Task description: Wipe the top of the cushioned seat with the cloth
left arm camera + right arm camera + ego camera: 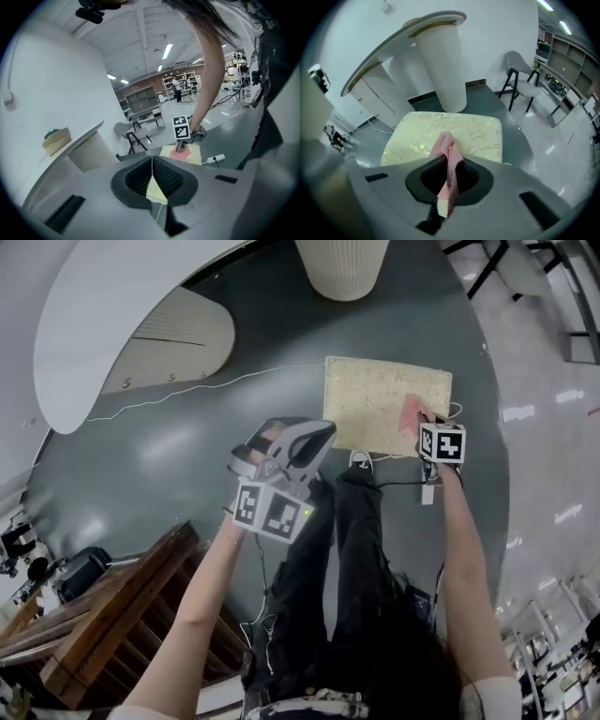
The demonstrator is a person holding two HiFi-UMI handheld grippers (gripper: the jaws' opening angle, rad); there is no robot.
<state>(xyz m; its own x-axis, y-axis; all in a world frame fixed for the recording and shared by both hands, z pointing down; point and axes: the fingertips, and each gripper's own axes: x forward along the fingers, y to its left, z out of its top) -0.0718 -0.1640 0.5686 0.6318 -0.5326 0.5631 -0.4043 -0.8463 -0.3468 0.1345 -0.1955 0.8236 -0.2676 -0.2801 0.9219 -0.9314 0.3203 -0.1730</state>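
Observation:
The cushioned seat (375,399) is a pale yellow square pad low on the dark floor, ahead of the person's legs. A pink cloth (411,413) lies on its right front part, and my right gripper (427,425) is shut on it there. In the right gripper view the cloth (445,145) runs up between the jaws of the right gripper (449,176) onto the seat (412,136). My left gripper (281,444) hangs over the floor left of the seat, jaws shut and holding nothing (152,176). The left gripper view also shows the cloth (182,153) on the seat (194,153).
A white ribbed pedestal (342,263) stands just behind the seat under a curved white counter (103,306). A thin white cable (187,395) trails over the floor at left. Wooden slats (112,615) lie at lower left. A power strip (215,159) and a chair (525,84) are to the right.

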